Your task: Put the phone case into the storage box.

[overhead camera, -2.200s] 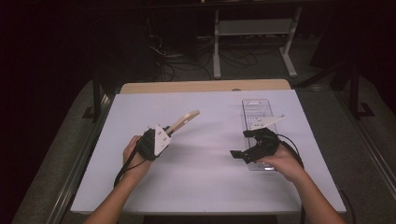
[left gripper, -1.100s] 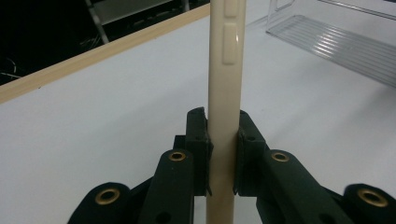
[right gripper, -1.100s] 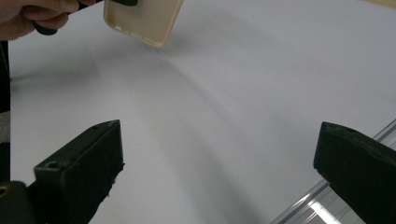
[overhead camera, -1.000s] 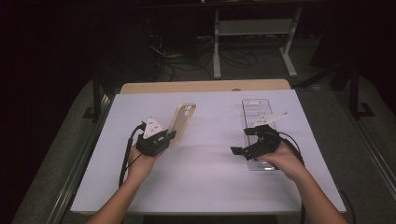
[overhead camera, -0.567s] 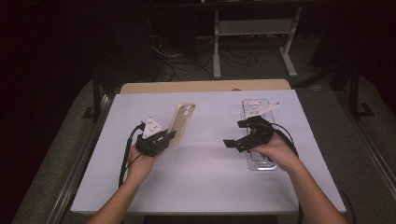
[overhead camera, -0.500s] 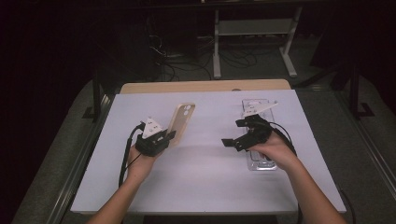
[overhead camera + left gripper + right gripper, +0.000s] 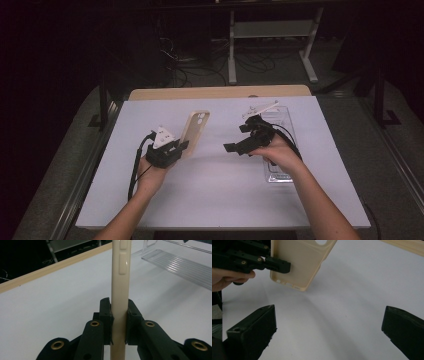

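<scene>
One cream phone case (image 7: 194, 133) clamped in left gripper (image 7: 172, 150) jaws, right gripper (image 7: 243, 138) jaws apart.

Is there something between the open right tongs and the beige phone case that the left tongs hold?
Nothing visible. Bare white table lies between the right tongs and the phone case, which the left tongs clamp.

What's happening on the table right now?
A person works with a hand-held gripper in each hand. The left hand-held gripper is shut on a beige phone case, holding it up off the white table. The right hand-held gripper, jaws open and empty, faces the case. A clear plastic tray lies under the right hand.
</scene>
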`<control>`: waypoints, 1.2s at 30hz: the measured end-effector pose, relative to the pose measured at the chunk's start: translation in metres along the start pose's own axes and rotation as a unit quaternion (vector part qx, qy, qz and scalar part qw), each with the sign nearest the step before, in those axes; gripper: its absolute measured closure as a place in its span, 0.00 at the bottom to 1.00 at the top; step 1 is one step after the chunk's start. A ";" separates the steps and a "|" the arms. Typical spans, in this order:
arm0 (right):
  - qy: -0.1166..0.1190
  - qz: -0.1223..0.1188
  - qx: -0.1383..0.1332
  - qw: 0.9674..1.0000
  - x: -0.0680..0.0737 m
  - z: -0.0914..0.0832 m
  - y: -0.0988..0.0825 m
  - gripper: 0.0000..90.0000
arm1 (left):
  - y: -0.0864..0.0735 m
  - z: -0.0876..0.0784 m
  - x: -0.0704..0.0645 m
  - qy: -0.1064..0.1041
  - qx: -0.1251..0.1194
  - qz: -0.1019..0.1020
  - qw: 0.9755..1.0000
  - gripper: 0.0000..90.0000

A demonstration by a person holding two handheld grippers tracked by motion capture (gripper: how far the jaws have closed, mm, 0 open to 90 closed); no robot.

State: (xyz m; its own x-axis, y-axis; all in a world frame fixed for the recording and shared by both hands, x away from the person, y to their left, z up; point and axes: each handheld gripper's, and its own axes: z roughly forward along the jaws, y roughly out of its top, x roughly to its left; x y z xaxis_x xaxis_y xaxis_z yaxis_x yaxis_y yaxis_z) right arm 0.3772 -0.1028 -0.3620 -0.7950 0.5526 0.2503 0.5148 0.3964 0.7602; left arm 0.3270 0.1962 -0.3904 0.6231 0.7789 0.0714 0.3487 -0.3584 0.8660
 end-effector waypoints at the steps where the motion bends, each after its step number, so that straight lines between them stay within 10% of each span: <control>1: -0.002 -0.002 0.002 1.000 0.000 0.002 0.001 0.00 | 0.000 0.000 0.000 0.000 0.001 0.001 1.000 0.88; 36: 0.024 0.076 -0.043 0.996 -0.006 0.043 -0.001 0.00 | -0.001 0.005 -0.005 0.001 -0.006 -0.026 1.000 0.88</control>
State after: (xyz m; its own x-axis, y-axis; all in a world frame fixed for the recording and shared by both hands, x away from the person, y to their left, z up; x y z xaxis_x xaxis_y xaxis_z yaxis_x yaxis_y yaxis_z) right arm 0.3949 -0.0748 -0.3898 -0.7254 0.5656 0.3923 0.6027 0.2464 0.7590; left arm 0.3269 0.1902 -0.3939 0.6035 0.7969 0.0264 0.3727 -0.3112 0.8742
